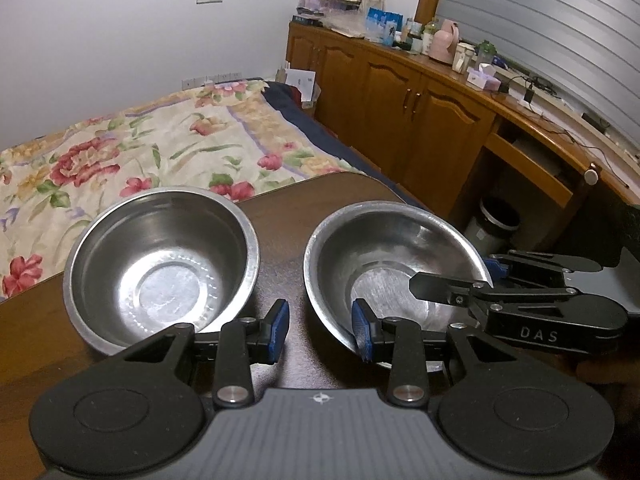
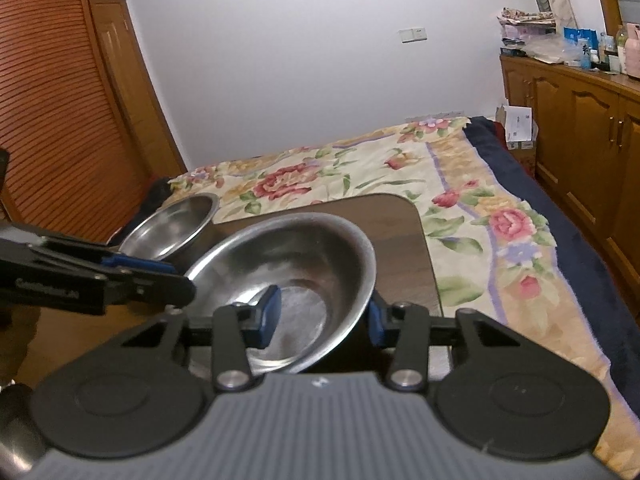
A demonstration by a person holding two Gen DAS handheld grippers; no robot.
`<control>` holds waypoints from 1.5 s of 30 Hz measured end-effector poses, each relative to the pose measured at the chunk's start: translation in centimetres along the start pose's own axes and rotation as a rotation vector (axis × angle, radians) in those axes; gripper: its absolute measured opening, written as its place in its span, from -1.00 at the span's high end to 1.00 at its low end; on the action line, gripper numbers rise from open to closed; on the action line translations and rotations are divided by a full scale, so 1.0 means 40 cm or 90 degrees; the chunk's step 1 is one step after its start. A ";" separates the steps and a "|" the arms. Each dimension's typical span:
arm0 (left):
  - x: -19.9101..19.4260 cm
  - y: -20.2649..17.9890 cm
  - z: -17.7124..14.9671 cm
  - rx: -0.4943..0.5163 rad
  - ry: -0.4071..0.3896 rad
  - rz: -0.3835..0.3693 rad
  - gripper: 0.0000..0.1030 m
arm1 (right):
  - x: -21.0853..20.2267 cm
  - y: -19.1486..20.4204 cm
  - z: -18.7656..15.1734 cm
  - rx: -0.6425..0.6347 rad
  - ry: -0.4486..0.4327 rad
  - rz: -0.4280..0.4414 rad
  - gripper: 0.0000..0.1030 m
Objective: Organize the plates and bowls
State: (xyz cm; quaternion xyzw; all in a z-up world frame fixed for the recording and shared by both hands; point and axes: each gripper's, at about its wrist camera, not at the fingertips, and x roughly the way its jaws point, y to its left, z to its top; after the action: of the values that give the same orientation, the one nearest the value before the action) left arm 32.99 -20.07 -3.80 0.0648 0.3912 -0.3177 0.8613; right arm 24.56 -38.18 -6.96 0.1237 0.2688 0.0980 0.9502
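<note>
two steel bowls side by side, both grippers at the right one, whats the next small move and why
Probably close the right gripper on the right bowl: its jaws straddle the rim, one finger inside, one outside, not yet pinching. Then it could lift toward the left bowl. The left gripper stands open.

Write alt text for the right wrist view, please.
The right gripper straddles the near rim of a tilted steel bowl on a dark table, jaws open. The left gripper reaches its far rim; a second bowl sits behind.

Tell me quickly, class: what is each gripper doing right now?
Left gripper: open, holding nothing, its right finger inside the right steel bowl rim.
Right gripper: open, straddling that bowl's wall, not yet clamped.
</note>
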 end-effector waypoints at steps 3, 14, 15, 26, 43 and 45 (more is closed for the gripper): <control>0.011 0.004 0.002 -0.006 0.011 -0.006 0.28 | 0.000 -0.001 -0.001 0.005 0.004 0.007 0.15; 0.029 0.010 0.009 -0.011 0.030 -0.015 0.55 | 0.001 0.001 0.001 0.009 0.007 0.010 0.19; 0.033 0.013 0.011 -0.016 0.033 -0.020 0.57 | 0.001 0.001 0.001 0.009 0.007 0.010 0.19; -0.070 0.003 0.024 -0.024 -0.001 -0.036 0.63 | -0.005 -0.013 0.007 0.031 0.013 0.014 0.61; -0.273 -0.010 -0.021 -0.015 -0.081 -0.036 0.61 | -0.134 0.100 0.071 -0.018 -0.051 0.025 0.61; -0.291 -0.013 -0.030 -0.014 -0.087 -0.036 0.60 | -0.145 0.112 0.074 -0.023 -0.055 0.027 0.61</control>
State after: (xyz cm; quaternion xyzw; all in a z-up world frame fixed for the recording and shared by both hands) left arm 26.19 -14.26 3.78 0.0226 0.3364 -0.3416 0.8773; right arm 20.75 -35.93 -0.42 0.1162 0.2231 0.1178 0.9607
